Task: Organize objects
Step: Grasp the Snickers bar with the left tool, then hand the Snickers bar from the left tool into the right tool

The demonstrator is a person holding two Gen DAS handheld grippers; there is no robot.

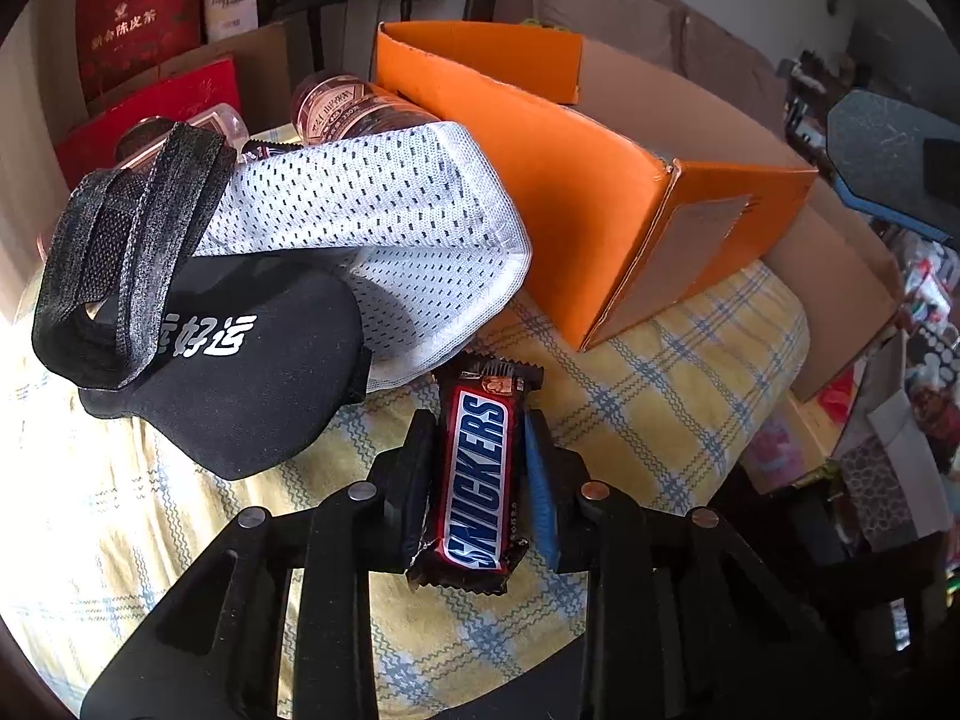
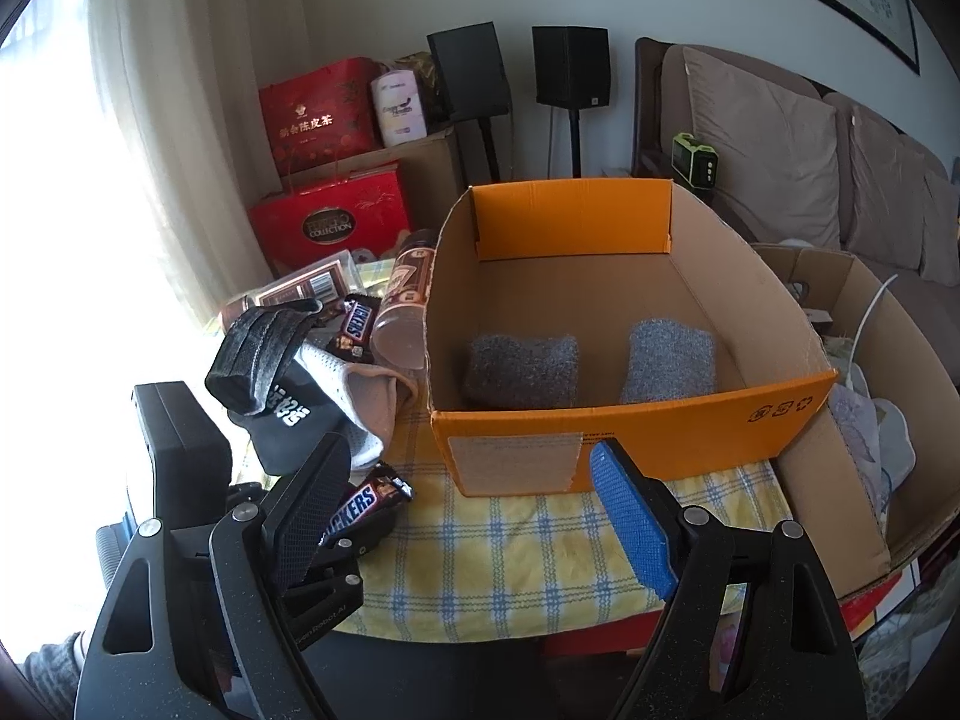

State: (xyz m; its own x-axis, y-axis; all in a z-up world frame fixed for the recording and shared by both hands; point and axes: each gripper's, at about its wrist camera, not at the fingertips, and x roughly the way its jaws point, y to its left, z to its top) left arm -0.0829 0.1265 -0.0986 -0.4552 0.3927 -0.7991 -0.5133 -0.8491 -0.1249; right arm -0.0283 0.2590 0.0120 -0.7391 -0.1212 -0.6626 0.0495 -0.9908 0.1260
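Left tongs (image 1: 480,468) clamped on the Snickers bar (image 1: 480,480), probably headed for the orange box (image 2: 600,312); right tongs (image 2: 474,510) spread, empty.

Two Snickers bars (image 2: 359,325), two grey sponges (image 2: 521,369), one orange box (image 2: 630,444).

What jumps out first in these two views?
The Snickers bar between the left tongs, lying on the yellow plaid cloth; both pads sit against its wrapper. Behind it stands the big orange cardboard box, holding two grey folded cloths side by side. Left of the box, a black-and-white mesh cap lies in a heap; the right tongs stand open over the cloth.
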